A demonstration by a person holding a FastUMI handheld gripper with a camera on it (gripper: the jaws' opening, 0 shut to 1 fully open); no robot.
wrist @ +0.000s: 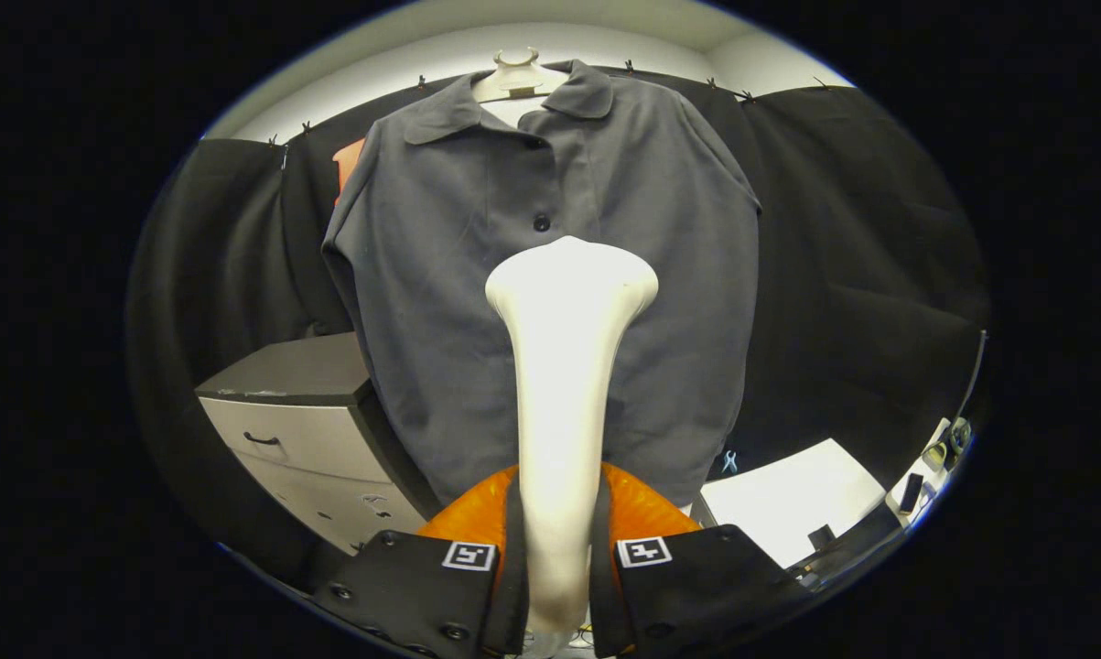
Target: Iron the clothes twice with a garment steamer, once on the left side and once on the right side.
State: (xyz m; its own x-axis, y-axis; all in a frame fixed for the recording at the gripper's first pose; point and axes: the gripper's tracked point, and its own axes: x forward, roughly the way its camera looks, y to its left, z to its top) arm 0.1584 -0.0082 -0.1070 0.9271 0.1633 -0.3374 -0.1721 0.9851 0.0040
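Observation:
A dark grey button-up shirt (pixel 477 275) hangs on a pale hanger (pixel 518 78) in front of the black cloth wall. A white garment steamer (pixel 564 366) rises from between my fingers, its wide head level with the middle of the shirt's front, just right of the button line. My gripper (pixel 556 558) is shut on the steamer's handle, with a finger pressing on each side. An orange part (pixel 646 508) of the steamer shows behind the handle. I cannot tell whether the head touches the fabric.
A grey drawer cabinet (pixel 303 421) stands beside the shirt's lower left. A white table surface (pixel 797 499) lies to the lower right, with small items (pixel 934 458) at its far end. Black cloth (pixel 861 256) covers the wall behind.

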